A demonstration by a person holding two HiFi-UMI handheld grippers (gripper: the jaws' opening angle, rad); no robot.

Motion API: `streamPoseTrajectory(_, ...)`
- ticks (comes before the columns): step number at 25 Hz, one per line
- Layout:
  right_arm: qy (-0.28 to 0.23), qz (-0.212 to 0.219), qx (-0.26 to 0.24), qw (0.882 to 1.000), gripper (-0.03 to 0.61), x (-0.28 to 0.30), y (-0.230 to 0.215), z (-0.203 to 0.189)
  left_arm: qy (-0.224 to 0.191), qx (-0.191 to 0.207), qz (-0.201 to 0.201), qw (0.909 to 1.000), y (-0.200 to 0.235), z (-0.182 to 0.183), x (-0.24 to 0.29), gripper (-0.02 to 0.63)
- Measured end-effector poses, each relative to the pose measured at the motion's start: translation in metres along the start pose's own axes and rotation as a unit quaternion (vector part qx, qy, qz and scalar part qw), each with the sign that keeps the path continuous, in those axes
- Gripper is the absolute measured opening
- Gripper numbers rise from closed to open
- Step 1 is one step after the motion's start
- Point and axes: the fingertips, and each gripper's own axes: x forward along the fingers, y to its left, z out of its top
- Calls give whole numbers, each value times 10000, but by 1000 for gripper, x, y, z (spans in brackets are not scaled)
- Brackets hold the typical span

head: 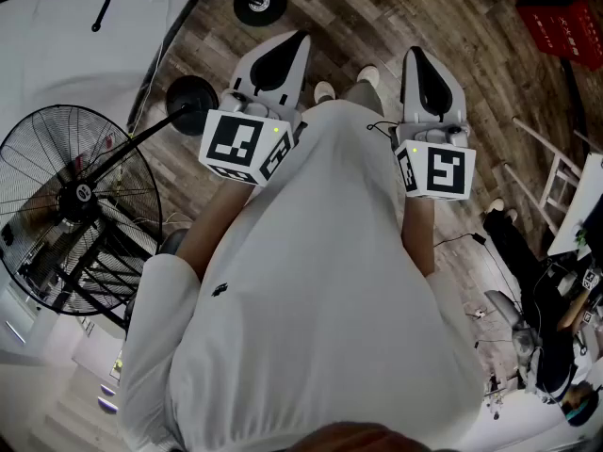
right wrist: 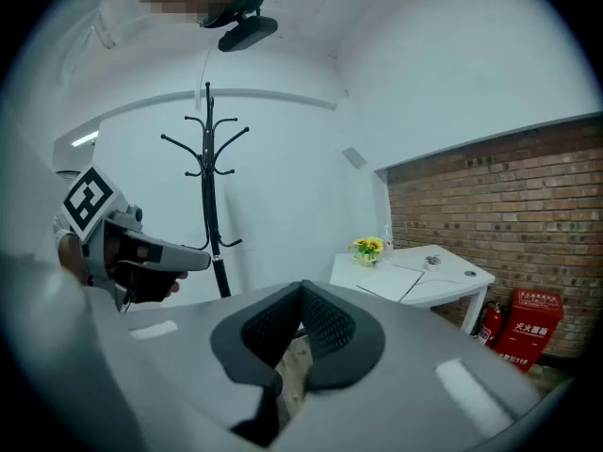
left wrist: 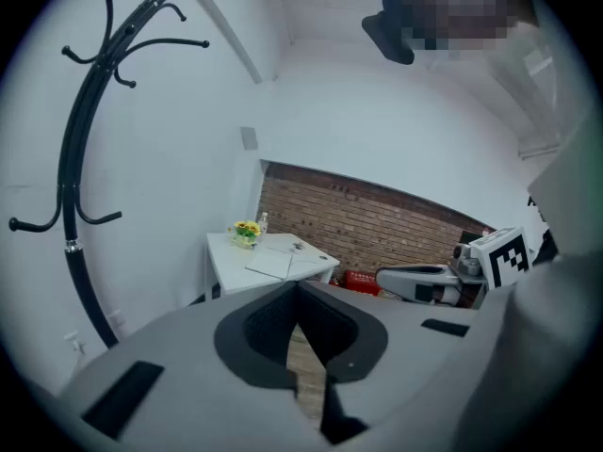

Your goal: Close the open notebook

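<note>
The open notebook point(left wrist: 278, 265) lies flat on a small white table point(left wrist: 226, 252) across the room, far from both grippers. The right gripper view shows the same notebook point(right wrist: 400, 281) on that table point(right wrist: 462, 276), its white pages spread. My left gripper point(left wrist: 297, 285) and right gripper point(right wrist: 302, 285) are both shut with nothing between their jaws. In the head view the left gripper point(head: 301, 36) and right gripper point(head: 415, 53) are held in front of my body above the wooden floor, side by side.
A pot of yellow flowers point(right wrist: 367, 249) and small items stand on the table. A black coat rack point(right wrist: 209, 186) stands to its left. A fire extinguisher point(right wrist: 490, 323) and a red box point(right wrist: 532, 328) sit by the brick wall. A floor fan point(head: 75, 205) is at my left.
</note>
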Motion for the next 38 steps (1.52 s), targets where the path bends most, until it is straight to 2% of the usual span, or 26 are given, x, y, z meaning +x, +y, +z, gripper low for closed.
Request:
streamPoseTrajectory(3, 43, 8, -34, 10000, 12, -12, -6, 2, 103, 24, -92, 9999, -19, -11, -1, 9)
streamPoseTrajectory(6, -12, 48, -6, 10000, 12, -20, -19, 9, 130, -42, -8, 9999, -31, -16, 5, 9)
streamPoseTrajectory(13, -168, 326, -17, 9993, 12, -39, -48, 22, -1, 144, 42, 9999, -67, 3, 27, 9)
streamPoseTrajectory(18, -381, 242, -59, 9990, 12, -46, -81, 38, -154, 267, 51, 9995, -87, 23, 51, 9)
streamPoseTrajectory(24, -402, 239, -176, 9988, 12, -59, -126, 36, -138, 285, 26, 9995, -123, 26, 86, 9)
streamPoseTrajectory(30, -479, 162, -35, 9987, 12, -61, -147, 33, -118, 411, 20, 9991, -134, 33, 100, 9)
streamPoseTrajectory(38, -463, 104, -140, 9988, 14, -59, -159, 31, -131, 382, -54, 9992, -132, 33, 120, 9)
